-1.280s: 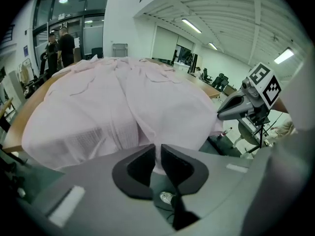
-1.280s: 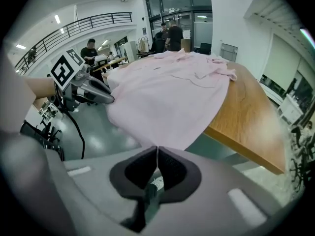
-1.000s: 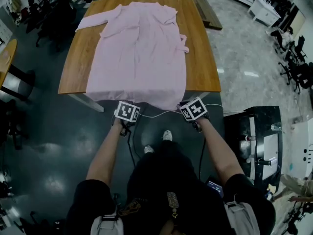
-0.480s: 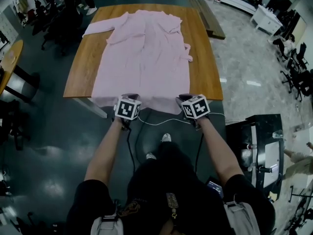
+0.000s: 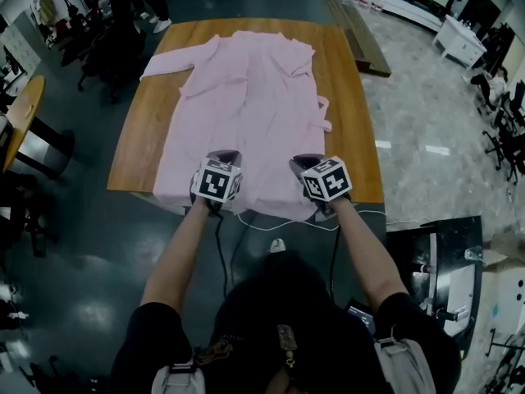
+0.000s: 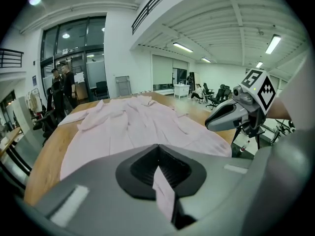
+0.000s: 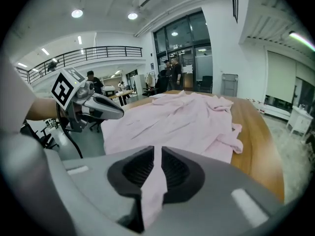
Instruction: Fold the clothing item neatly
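Now L tool [image 5: 221, 157], R tool [image 5: 302, 162] clamp robe [image 5: 250, 97] hem at table [image 5: 141, 134].

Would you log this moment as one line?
robe: spread on table; left gripper: just closed on its hem; right gripper: just tightened on its hem

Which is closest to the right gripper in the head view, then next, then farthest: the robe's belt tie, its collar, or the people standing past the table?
1. Belt tie, on the right edge of the robe, just beyond the right gripper.
2. Collar, at the far end of the table.
3. Standing people, past the far left corner.
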`<state>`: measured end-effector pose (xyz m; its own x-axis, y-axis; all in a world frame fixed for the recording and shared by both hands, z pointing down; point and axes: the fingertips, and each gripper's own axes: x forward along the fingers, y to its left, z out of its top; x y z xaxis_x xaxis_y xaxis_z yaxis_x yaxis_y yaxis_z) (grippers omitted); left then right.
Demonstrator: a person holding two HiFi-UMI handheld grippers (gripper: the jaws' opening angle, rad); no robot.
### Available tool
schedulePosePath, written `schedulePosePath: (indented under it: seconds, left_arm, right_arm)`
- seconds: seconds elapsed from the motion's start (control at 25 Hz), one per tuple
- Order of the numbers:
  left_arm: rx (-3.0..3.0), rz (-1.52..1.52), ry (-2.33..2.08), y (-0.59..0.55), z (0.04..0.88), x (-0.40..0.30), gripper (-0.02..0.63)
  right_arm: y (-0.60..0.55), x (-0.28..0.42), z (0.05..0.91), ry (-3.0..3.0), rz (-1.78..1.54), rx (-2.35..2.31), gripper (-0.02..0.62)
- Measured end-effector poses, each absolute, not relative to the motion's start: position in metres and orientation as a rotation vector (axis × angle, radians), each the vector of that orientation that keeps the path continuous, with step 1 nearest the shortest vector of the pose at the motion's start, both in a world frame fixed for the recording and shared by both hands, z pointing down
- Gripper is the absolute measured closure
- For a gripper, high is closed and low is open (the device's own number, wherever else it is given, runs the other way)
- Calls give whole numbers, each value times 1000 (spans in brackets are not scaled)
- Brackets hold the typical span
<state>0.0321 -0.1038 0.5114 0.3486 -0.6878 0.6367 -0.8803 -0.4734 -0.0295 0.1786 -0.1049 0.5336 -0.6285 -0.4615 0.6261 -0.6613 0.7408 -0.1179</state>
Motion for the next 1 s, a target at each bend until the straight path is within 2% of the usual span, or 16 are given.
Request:
schedulePosePath:
  seconds: [0.64,0.72,0.84,1.0]
  left_arm:
    - [2254,939,-1497,-228,502,3,597]
    - [2255,978,-1433,-241,519,3,573]
    - [2253,1025,-1323,-263,545,2,472]
    - [2235,1063,-1249,-289,578,-9,464]
  right_arm:
    - [-214,125,523,-2420,482,750,547]
    - [-224,117,528,-2402,494,760,546]
    - [-243,103,537,-2371,530,805,546]
    - [-264,82,560,-2312,587,844,546]
